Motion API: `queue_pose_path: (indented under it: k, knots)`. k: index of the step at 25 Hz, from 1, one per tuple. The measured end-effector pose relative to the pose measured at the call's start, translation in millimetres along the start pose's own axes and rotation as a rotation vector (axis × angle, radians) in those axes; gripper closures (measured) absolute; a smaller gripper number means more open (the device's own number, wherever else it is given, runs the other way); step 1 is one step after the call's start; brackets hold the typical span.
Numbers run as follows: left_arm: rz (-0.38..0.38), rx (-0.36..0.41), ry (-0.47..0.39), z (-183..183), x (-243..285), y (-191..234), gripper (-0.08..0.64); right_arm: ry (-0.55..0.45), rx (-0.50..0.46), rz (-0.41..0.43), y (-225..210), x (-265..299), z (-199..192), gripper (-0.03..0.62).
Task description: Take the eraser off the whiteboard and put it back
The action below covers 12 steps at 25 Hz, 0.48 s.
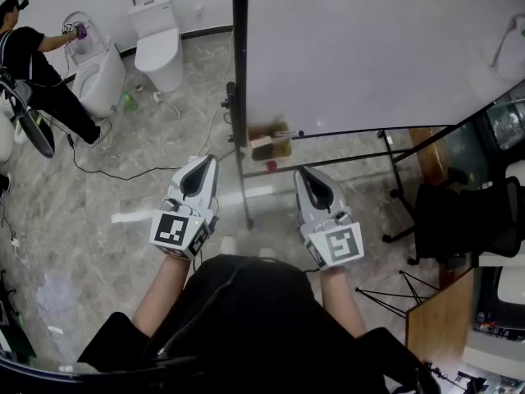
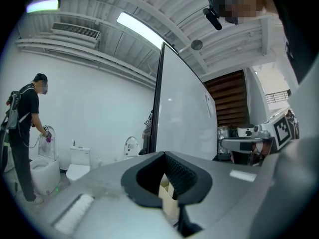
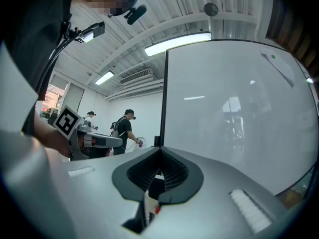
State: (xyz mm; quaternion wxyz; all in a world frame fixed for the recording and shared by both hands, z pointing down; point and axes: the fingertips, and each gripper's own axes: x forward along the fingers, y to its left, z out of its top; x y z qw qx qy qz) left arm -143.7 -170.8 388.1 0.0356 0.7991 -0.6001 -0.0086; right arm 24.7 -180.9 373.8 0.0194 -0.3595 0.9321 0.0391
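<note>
The whiteboard (image 1: 369, 48) stands upright on a black frame just ahead of me, and its face is blank. On its ledge sits the eraser (image 1: 270, 145), a brown and cream block, with a red-tipped marker (image 1: 289, 134) beside it. My left gripper (image 1: 203, 162) is held level, short of the board's left edge, shut and empty. My right gripper (image 1: 304, 171) is shut too, empty, a little below and right of the eraser. In the left gripper view a cream block (image 2: 166, 190) shows through the gap behind the closed jaws. The board (image 3: 239, 118) fills the right gripper view.
A person (image 1: 37, 64) works at a toilet (image 1: 98, 80) at the far left, and a second toilet (image 1: 160, 43) stands by the wall. A cable (image 1: 123, 175) trails over the tiled floor. A black office chair (image 1: 467, 220) and a wooden desk (image 1: 439, 318) are to the right.
</note>
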Motion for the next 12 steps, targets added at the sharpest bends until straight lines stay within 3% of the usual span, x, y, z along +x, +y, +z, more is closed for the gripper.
queue_pose_path:
  k: [12]
  knots:
    - [0.012, 0.011, 0.013, 1.7, -5.7, 1.4, 0.554, -0.007, 0.000, -0.001, 0.9, -2.8, 2.8, 0.583]
